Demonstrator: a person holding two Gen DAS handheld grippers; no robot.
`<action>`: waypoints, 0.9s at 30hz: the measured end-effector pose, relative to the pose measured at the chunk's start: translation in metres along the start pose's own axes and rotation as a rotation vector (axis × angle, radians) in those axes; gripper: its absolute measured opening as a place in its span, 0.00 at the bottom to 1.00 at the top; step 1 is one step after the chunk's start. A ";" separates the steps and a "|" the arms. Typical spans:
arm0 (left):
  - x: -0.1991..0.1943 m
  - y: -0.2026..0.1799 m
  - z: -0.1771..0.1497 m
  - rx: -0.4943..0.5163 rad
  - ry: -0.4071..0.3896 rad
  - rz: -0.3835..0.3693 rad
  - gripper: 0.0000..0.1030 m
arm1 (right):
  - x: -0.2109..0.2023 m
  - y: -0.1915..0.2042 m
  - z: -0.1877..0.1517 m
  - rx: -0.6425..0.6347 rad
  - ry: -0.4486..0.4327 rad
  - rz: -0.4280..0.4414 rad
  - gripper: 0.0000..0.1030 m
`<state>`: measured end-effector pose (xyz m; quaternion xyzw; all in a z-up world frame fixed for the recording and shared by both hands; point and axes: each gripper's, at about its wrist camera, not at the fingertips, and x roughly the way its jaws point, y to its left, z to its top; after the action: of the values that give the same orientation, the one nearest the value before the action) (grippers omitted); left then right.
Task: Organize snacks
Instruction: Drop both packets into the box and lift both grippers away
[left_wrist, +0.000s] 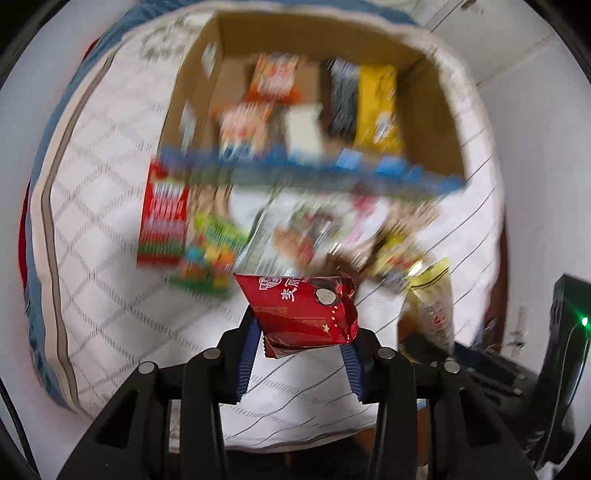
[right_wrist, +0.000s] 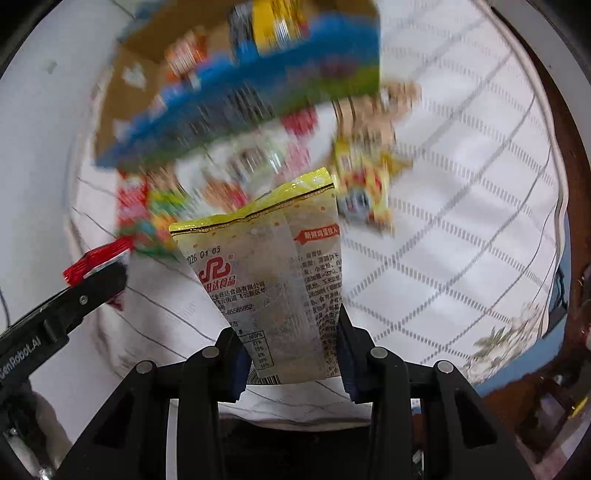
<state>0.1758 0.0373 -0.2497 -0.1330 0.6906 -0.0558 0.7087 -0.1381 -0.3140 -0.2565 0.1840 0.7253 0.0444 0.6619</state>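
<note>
Home bedroom, by the look of it. I'm working over a bed: white quilted cover (left_wrist: 110, 206) with a grid stitch pattern, blue bedding edge (left_wrist: 40, 155) along one side, dark wooden bed frame (right_wrist: 554, 122) at the other. White wall (left_wrist: 535, 74) behind. Open cardboard box (left_wrist: 192, 85) and loose snack packets (left_wrist: 162, 225) sit directly on the bed.

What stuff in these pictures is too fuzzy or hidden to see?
- Snacks inside the cardboard box, left wrist view: motion blur, labels unreadable.
- Loose snack pile on the cloth, right wrist view: blurred and partly behind the yellow packet.
- Red packet, left wrist view: lower end hidden by the left gripper.
</note>
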 end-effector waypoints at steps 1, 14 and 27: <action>-0.010 -0.001 0.011 0.001 -0.011 -0.020 0.37 | -0.014 0.003 0.008 0.002 -0.028 0.016 0.41; 0.021 -0.027 0.171 -0.040 0.104 -0.209 0.37 | -0.091 0.021 0.182 0.019 -0.243 -0.066 0.41; 0.095 -0.035 0.199 -0.038 0.247 -0.183 0.45 | -0.024 0.007 0.244 0.069 -0.155 -0.105 0.43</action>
<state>0.3809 0.0014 -0.3301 -0.2010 0.7583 -0.1229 0.6079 0.1031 -0.3593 -0.2609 0.1712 0.6818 -0.0296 0.7106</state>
